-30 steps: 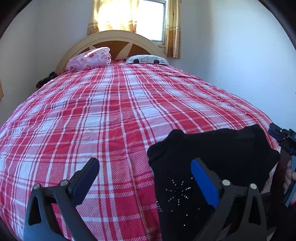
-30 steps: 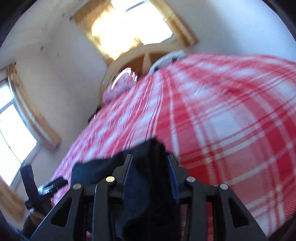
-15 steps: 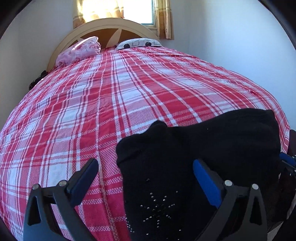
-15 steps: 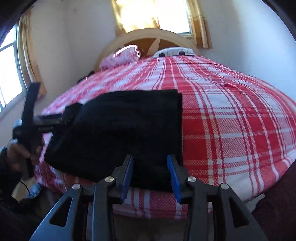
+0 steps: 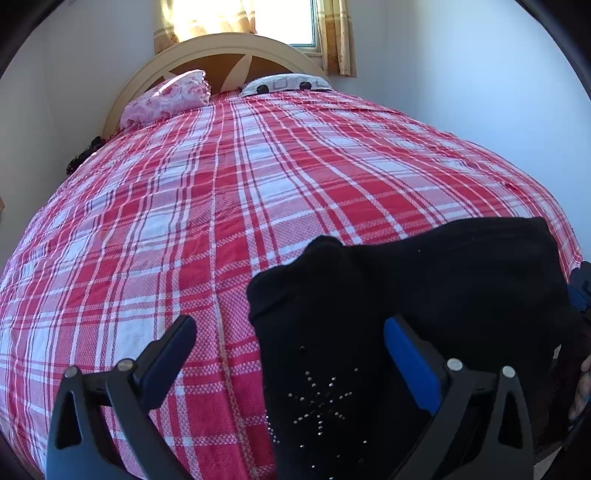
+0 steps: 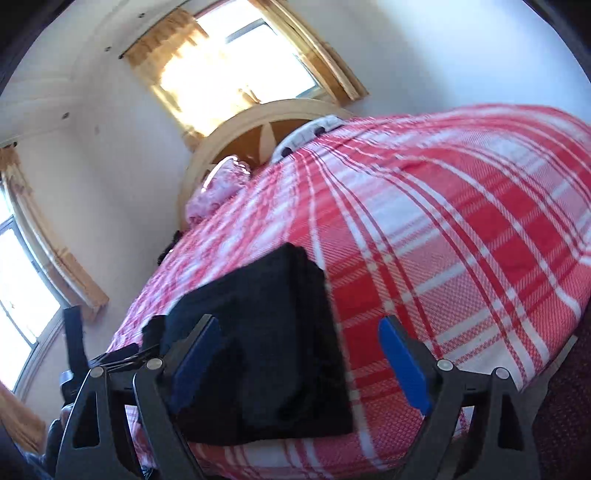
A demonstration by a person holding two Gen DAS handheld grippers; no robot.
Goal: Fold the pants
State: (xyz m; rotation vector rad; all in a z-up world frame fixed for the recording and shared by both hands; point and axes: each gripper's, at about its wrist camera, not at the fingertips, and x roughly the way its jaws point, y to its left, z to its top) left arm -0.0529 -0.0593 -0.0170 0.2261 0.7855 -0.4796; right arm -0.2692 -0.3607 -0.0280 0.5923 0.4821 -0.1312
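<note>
The black pants (image 5: 424,302) lie folded into a compact block near the foot edge of the red plaid bed (image 5: 221,206); a pattern of small studs shows on the near part. My left gripper (image 5: 288,354) is open and empty, just in front of the pants' left end. In the right wrist view the pants (image 6: 266,332) lie on the bed (image 6: 461,240). My right gripper (image 6: 299,354) is open and empty, with its left finger over the pants' near edge. The right gripper's edge shows at the far right of the left wrist view (image 5: 580,291).
A pink pillow (image 5: 166,98) and a white patterned pillow (image 5: 284,83) lie at the wooden headboard (image 5: 229,48) under a curtained window (image 5: 251,18). White walls stand on both sides of the bed. A second window (image 6: 22,302) is on the left wall.
My right gripper has opened and let go of the pants, which now lie on the bed. It has tilted and drawn back slightly. My left gripper stayed open and shifted little.
</note>
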